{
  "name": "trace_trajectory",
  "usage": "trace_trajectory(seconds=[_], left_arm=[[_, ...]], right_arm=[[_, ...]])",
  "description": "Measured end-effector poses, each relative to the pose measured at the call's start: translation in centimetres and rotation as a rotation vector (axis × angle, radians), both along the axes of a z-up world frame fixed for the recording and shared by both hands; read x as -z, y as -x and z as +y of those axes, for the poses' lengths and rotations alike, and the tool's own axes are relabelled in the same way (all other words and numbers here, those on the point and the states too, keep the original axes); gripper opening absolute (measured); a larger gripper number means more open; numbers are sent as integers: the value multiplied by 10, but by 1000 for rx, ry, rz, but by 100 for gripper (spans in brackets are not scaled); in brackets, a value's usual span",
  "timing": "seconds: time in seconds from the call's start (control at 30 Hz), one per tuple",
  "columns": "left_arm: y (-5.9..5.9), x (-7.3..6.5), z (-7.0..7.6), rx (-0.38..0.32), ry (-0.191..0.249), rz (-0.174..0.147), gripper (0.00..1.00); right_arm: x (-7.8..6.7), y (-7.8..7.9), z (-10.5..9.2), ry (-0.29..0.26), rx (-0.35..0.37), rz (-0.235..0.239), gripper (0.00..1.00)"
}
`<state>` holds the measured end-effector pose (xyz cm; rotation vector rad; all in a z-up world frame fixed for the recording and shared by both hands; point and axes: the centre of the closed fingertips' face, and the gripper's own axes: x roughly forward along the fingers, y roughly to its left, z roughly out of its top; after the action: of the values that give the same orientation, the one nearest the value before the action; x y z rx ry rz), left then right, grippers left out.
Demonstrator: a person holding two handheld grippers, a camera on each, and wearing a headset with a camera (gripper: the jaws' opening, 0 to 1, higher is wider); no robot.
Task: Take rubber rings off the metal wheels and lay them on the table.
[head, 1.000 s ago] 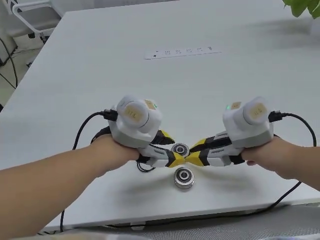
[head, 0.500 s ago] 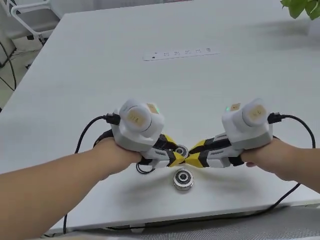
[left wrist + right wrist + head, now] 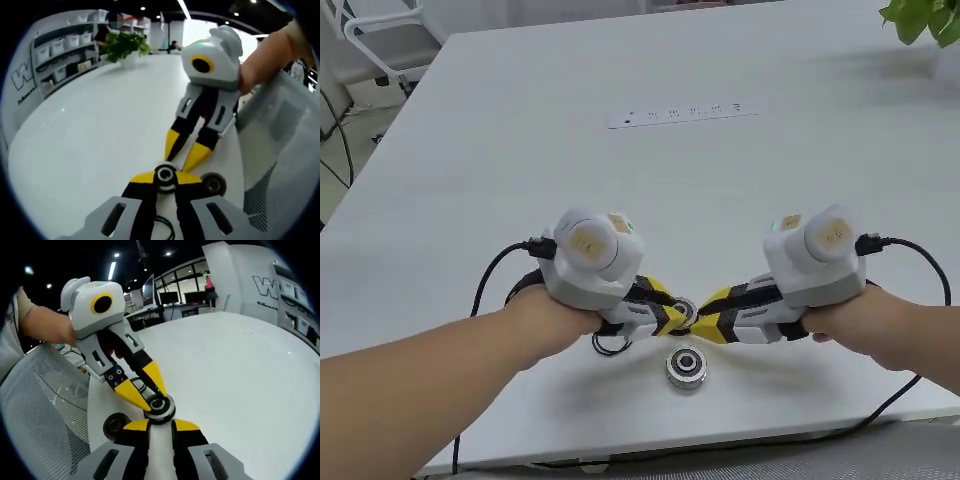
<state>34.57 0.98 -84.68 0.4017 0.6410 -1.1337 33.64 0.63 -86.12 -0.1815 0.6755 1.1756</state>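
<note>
A small metal wheel [image 3: 165,175] with a dark rubber rim sits between the yellow tips of my left gripper [image 3: 165,178], which is shut on it. The same wheel [image 3: 160,407] lies just past the tips of my right gripper [image 3: 160,426], whose jaws stand a little apart at its near rim; whether they pinch it I cannot tell. In the head view the left gripper [image 3: 672,318] and right gripper [image 3: 704,321] meet tip to tip at the held wheel [image 3: 687,311]. A second wheel [image 3: 687,366] lies on the table in front. A loose black rubber ring [image 3: 608,344] lies under the left gripper.
The white table [image 3: 650,190] stretches far ahead, with a flush socket strip [image 3: 682,112] in its middle. A plant [image 3: 923,18] stands at the far right corner. The table's front edge is close below the second wheel. Black cables trail from both grippers.
The two grippers' tips have drawn closer together around the held wheel, which now shows less between them. The second wheel and the loose ring have stayed put.
</note>
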Motion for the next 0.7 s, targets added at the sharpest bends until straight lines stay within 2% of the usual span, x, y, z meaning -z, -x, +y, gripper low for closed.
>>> trace_trajectory(seconds=[0.43,0.7], left_arm=[[1,0,0,-13,-7,-14,14],[2,0,0,-20,-13,-19,14]], right_arm=[[1,2,4,-3,-2,7,18],[1,2,-2,-10,4,24,7]])
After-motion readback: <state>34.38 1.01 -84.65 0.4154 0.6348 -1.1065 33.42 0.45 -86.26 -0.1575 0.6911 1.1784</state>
